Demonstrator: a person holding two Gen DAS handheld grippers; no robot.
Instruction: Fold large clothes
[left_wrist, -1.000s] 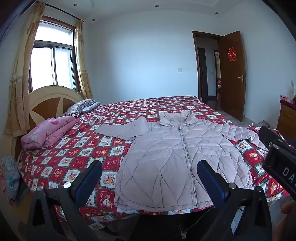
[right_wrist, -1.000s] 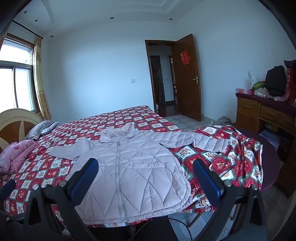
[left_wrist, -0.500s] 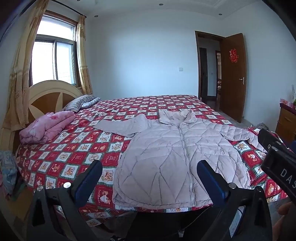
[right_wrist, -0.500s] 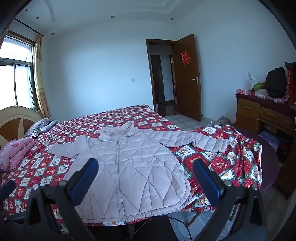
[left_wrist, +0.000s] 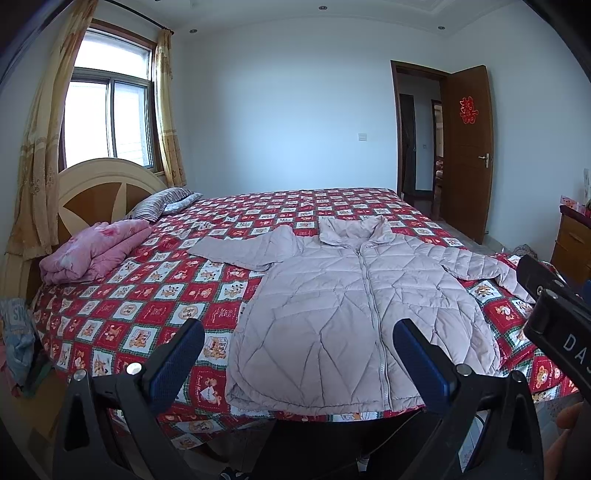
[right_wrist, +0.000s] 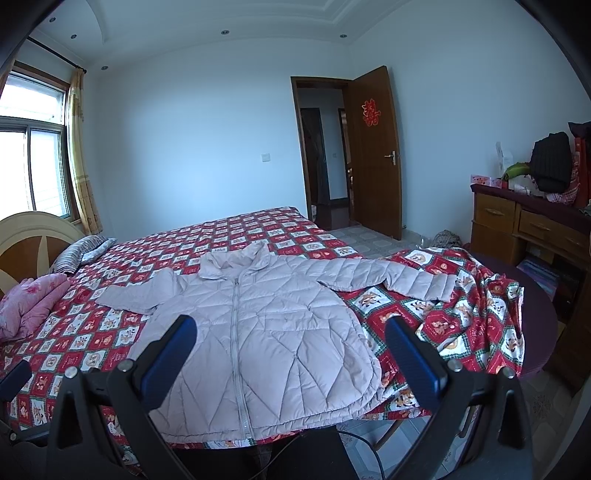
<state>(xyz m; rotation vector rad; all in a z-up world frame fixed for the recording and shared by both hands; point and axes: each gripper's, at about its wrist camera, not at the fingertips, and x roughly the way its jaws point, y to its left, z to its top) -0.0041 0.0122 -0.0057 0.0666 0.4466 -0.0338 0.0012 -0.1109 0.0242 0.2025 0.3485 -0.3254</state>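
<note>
A pale pink quilted puffer jacket (left_wrist: 351, 314) lies flat and zipped on the red patterned bedspread (left_wrist: 147, 295), collar away from me, both sleeves spread out. It also shows in the right wrist view (right_wrist: 258, 332). My left gripper (left_wrist: 295, 354) is open and empty, held back from the bed's near edge above the jacket's hem. My right gripper (right_wrist: 288, 350) is open and empty, also short of the hem. The right gripper's body shows at the right edge of the left wrist view (left_wrist: 554, 314).
A folded pink quilt (left_wrist: 92, 251) and a striped pillow (left_wrist: 159, 206) lie by the headboard (left_wrist: 96, 192) on the left. A wooden dresser (right_wrist: 524, 229) with bags stands at the right. An open door (right_wrist: 376, 155) is behind the bed. Bedspread drapes over the right corner (right_wrist: 480, 317).
Both cameras have drifted slightly, the left view tilting up and shifting so the jacket sits a little lower. The jacket has not moved and both grippers stay open.
</note>
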